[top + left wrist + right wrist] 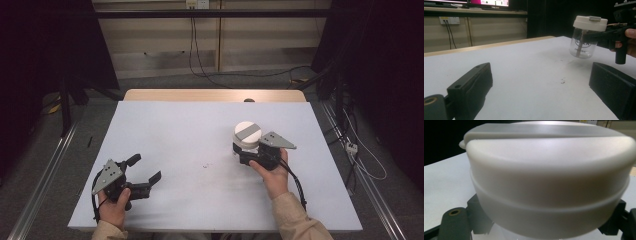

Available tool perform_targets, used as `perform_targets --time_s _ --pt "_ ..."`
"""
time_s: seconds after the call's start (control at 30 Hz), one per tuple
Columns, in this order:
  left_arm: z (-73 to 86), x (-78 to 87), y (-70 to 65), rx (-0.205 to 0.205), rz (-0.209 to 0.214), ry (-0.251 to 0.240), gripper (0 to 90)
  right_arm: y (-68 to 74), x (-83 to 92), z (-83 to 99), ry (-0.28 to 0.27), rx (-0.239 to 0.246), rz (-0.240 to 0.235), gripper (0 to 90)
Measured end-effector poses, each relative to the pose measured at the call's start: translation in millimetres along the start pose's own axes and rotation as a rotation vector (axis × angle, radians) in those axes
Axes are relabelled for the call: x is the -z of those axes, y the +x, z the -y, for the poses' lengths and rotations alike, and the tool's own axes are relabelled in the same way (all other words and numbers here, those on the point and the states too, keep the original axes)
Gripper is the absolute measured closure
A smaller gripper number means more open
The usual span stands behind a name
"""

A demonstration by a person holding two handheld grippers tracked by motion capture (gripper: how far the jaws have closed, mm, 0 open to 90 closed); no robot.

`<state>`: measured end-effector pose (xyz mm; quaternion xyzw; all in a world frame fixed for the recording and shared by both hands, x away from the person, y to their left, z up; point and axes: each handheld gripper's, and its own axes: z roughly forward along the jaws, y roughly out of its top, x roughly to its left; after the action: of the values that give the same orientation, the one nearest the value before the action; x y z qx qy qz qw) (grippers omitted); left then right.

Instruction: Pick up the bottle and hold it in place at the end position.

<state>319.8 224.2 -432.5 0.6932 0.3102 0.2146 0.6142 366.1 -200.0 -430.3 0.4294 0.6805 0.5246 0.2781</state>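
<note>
Clear plastic jar (583, 43) with a white lid (247, 133) hangs above the desk's (190, 145) right side, clenched in the right claw (243, 153); keep it upright. Left claw (146, 169) rests released, near left.

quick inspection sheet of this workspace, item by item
surface: white table top, a few small dark specks near the middle
job's things: clear jar with white lid, lifted off the table
clutter: nothing seen
grippers: right tool shut on the jar below the lid; left tool open, holding nothing
cables: black cable trailing from the right tool; cords on the floor beyond the table
surroundings: wood-panelled wall, wall socket
</note>
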Motion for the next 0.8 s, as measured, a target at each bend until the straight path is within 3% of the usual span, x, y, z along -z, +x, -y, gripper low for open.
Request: perform_targets --time_s 0.8 --pt "0.5 0.9 -0.4 0.013 0.007 -0.008 4.5 9.6 -25.1 -5.1 0.009 0.003 -0.032 18.5"
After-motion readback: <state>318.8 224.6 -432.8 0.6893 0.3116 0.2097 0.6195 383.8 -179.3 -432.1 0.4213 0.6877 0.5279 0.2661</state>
